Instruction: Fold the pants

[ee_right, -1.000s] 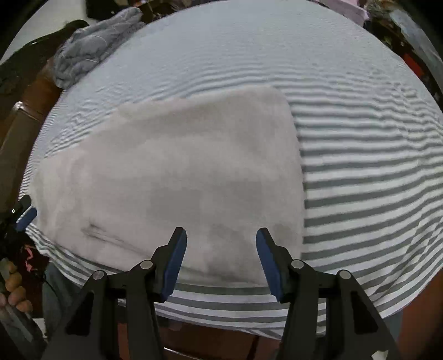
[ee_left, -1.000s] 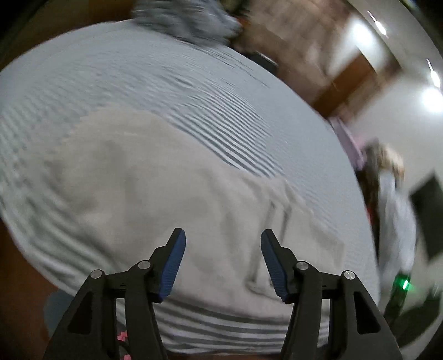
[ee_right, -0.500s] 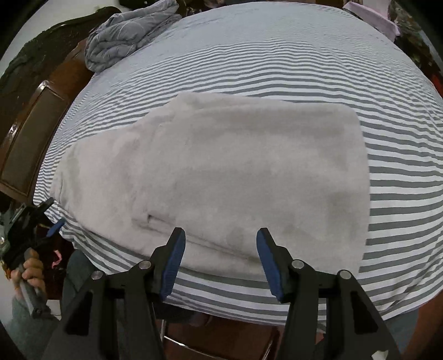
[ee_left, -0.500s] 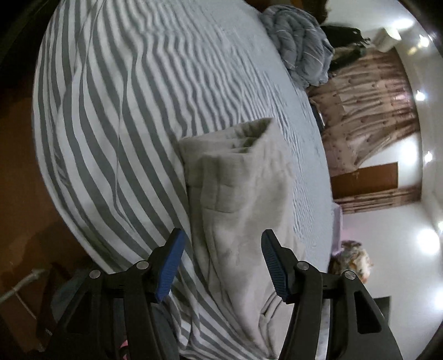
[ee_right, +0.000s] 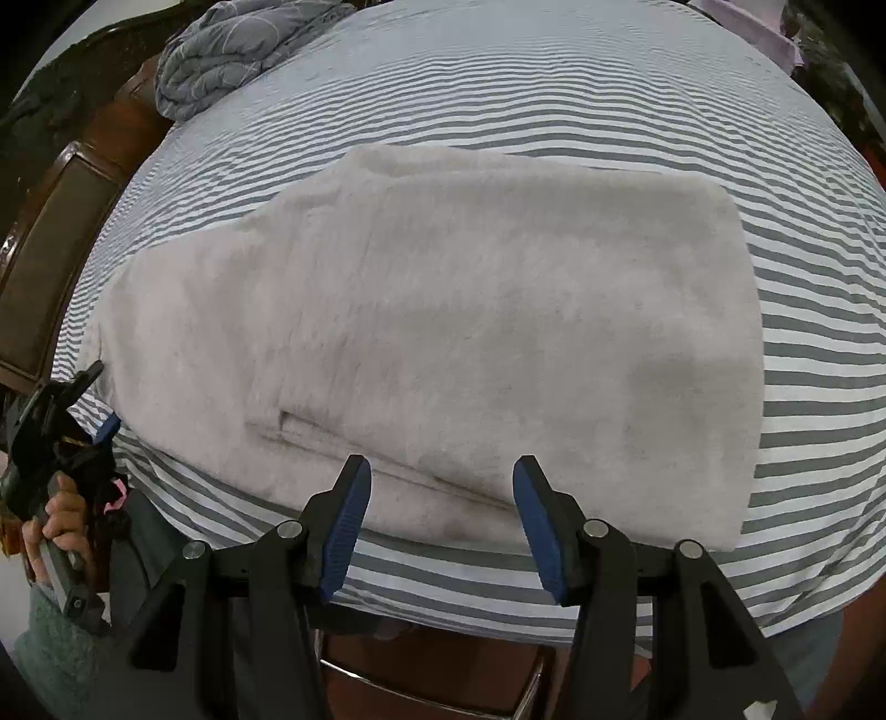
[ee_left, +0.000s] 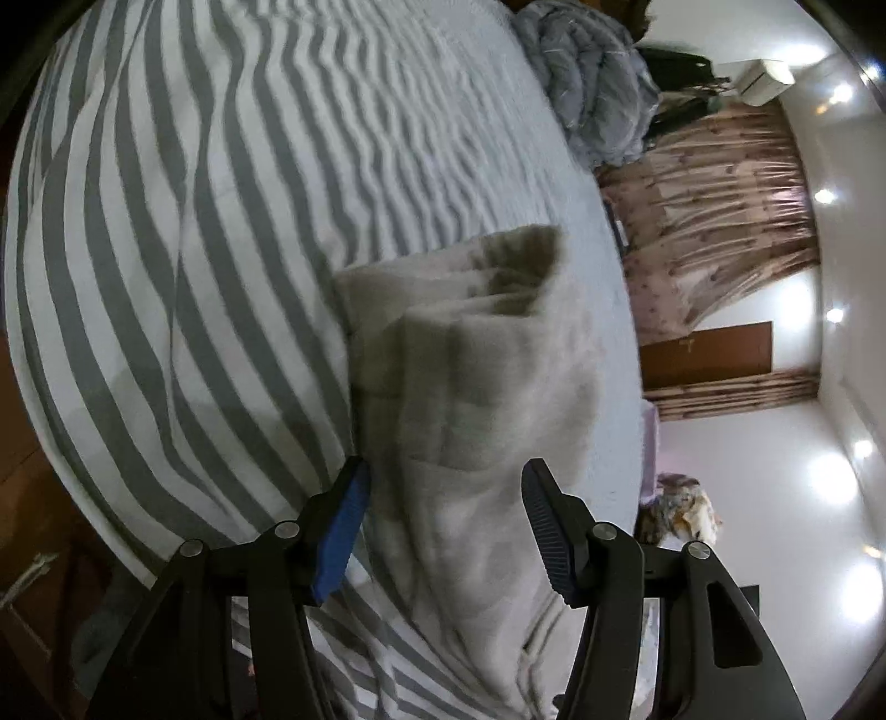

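The light grey fleece pants (ee_right: 443, 343) lie folded into a broad flat rectangle on the striped bed. My right gripper (ee_right: 440, 520) hangs open above their near edge, nothing between its blue pads. In the left wrist view the pants (ee_left: 487, 387) run away from me lengthwise, their stacked end layers showing at the far end. My left gripper (ee_left: 443, 526) is open, low at the near end of the pants, one finger on each side of the cloth without pressing it. The left gripper (ee_right: 105, 429) also shows at the left edge of the right wrist view, held in a hand.
The bed carries a grey-and-white striped sheet (ee_right: 554, 94). A bunched grey quilt (ee_right: 232, 50) lies at its far corner by the dark wooden bed frame (ee_right: 61, 232). Curtains (ee_left: 714, 221), a door and white walls stand beyond the bed.
My left gripper has rolled, swung to the end of the pants and dropped close to them. My right gripper has drawn back, so more of the folded pants shows.
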Demonstrator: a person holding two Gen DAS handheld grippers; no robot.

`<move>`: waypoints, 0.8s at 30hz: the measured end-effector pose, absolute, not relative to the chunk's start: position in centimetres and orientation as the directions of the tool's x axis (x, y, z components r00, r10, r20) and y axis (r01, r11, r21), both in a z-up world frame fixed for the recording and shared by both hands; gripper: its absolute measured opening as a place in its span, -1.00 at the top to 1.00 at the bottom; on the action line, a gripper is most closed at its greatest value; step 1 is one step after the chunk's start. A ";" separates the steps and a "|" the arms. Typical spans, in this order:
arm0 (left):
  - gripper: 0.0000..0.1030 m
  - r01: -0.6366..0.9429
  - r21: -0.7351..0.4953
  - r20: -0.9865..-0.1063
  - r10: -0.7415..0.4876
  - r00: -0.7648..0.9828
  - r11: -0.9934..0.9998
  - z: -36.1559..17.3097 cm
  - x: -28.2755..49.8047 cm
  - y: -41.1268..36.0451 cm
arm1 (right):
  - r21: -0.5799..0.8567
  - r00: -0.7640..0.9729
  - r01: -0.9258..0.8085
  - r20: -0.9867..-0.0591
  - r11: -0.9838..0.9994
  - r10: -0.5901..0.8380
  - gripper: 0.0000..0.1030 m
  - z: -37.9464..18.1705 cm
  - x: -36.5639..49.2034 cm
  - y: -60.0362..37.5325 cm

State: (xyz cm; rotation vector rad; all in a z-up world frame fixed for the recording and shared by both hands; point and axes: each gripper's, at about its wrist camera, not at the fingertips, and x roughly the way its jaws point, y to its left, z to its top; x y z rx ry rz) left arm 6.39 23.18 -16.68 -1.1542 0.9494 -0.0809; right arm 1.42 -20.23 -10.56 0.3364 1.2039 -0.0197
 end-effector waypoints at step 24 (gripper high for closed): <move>0.04 -0.407 -0.835 -0.549 -0.516 0.657 0.370 -18.3 6.8 22.4 | 0.296 0.375 0.197 -0.904 0.935 0.207 0.01 -11.3 1.8 -20.8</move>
